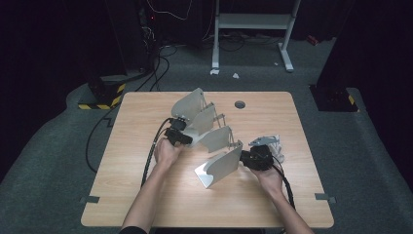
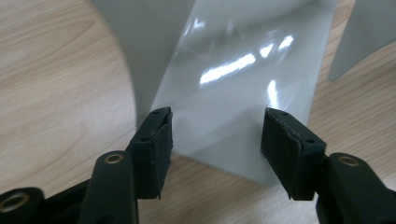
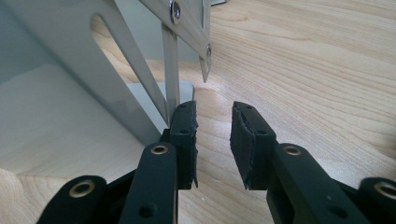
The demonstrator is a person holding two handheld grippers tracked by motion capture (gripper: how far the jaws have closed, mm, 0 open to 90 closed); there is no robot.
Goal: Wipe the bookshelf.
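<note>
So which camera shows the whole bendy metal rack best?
The high view: the whole metal rack shows there, all four plates fanned across the table. The left gripper view shows one shiny plate close up; the right gripper view shows a plate's edge and thin rods.

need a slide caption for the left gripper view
Left tool, jaws open, faces the glossy grey metal panel standing on the light wooden table, with nothing gripped.

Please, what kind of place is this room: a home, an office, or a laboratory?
Probably a laboratory or recording studio. A lone wooden table stands on grey carpet, black curtains surround it, and cables run over the floor past a block with yellow-black hazard stripes.
</note>
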